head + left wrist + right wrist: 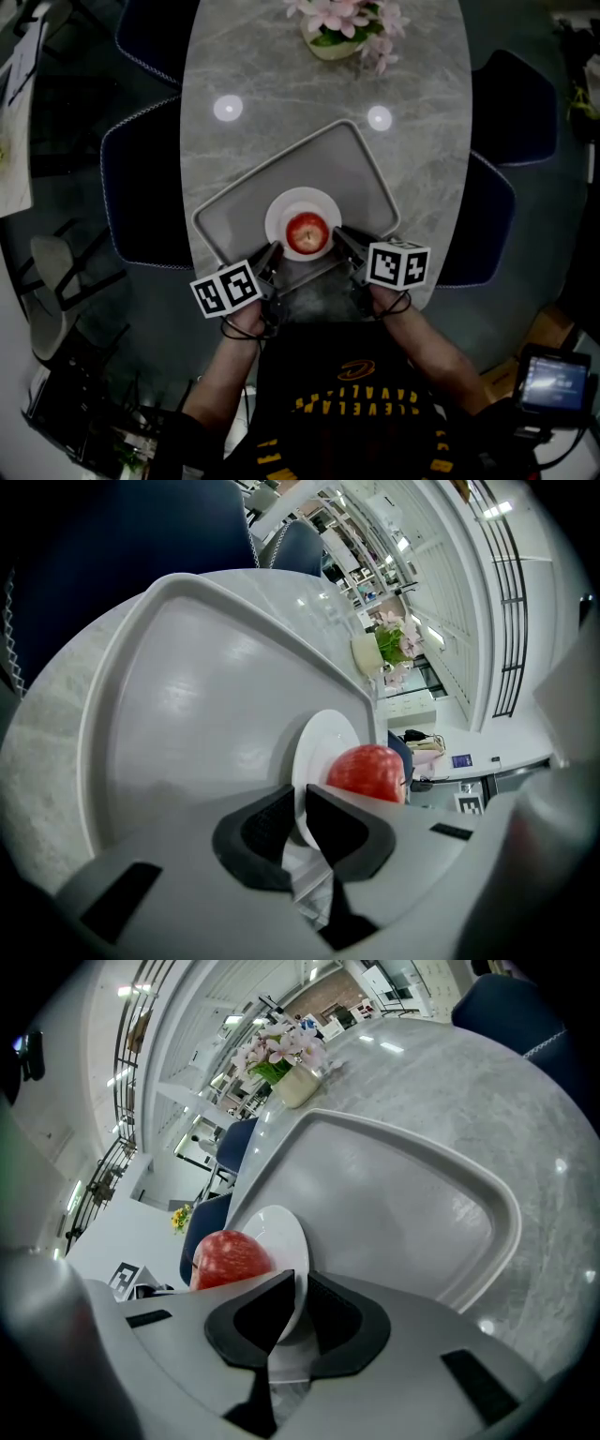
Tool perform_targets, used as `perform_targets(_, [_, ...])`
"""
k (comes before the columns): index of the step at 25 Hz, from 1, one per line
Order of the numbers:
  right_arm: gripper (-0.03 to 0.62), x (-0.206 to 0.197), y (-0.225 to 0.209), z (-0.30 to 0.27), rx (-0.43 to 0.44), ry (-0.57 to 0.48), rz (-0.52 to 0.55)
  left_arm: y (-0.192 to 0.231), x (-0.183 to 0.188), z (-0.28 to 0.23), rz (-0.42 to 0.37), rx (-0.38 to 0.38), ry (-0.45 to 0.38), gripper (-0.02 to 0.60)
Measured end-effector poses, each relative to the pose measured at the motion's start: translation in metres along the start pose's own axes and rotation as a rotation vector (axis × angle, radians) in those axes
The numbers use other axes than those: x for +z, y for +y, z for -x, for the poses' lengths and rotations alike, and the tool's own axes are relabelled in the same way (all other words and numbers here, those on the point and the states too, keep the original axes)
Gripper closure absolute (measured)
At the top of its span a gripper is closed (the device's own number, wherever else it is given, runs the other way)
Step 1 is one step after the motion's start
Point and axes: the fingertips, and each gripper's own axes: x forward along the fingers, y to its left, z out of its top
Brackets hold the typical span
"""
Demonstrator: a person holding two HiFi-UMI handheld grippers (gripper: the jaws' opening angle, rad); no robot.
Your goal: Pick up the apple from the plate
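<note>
Both left gripper (299, 819) and right gripper (300, 1312) pinched the near rim of the round white plate (292, 201) bearing a red apple (307, 232).

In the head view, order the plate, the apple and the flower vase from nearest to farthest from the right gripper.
1. plate: its rim stands between the jaws of the right gripper.
2. apple: on the plate's middle, just left of that gripper.
3. flower vase: at the far end of the table.
</note>
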Motion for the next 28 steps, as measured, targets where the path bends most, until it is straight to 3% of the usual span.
perform_targets(28, [0.543,-0.035,-0.029,0.065,-0.029,-0.179,-0.118,-0.041,-0.045,-0.01,-0.173,-0.05,0.131,0.543])
